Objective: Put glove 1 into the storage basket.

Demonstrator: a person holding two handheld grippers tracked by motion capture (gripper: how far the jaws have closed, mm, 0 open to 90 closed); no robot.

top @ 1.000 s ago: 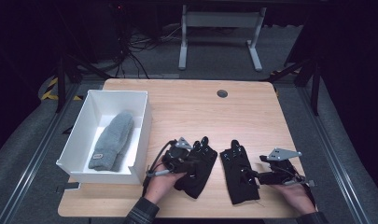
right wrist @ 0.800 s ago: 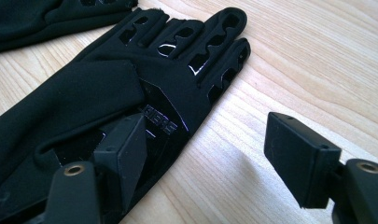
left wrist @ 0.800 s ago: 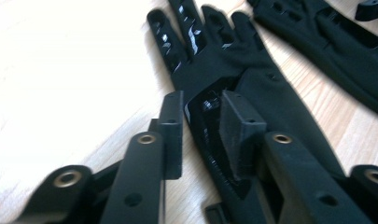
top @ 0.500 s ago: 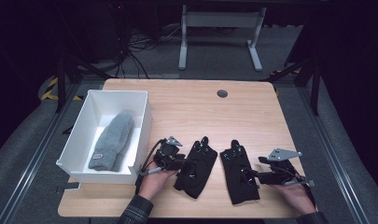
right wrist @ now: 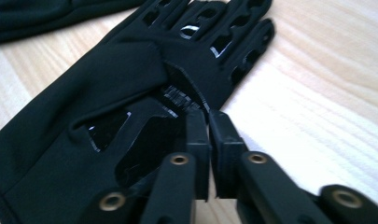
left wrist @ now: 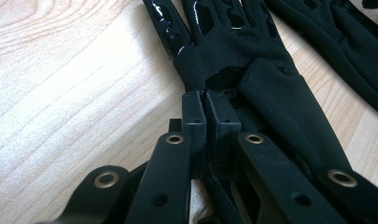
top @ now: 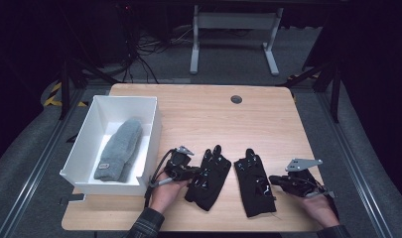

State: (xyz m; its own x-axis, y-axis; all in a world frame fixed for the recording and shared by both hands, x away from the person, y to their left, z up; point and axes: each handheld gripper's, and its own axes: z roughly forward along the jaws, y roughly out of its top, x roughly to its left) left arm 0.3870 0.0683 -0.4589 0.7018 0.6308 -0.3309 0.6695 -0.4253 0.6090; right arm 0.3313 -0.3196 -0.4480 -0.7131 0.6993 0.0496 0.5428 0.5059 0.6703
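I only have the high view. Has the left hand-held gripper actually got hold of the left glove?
Observer: Yes. In the left gripper view, the left hand-held gripper has its jaws pressed together on the edge of the left glove, just below the fingers.
Operator: And the right one?
Observer: The right hand-held gripper is shut on the edge of the right glove, where the fabric is raised into a fold.
Operator: Which side of the gloves faces up?
Observer: The side with the shiny patches, on both.
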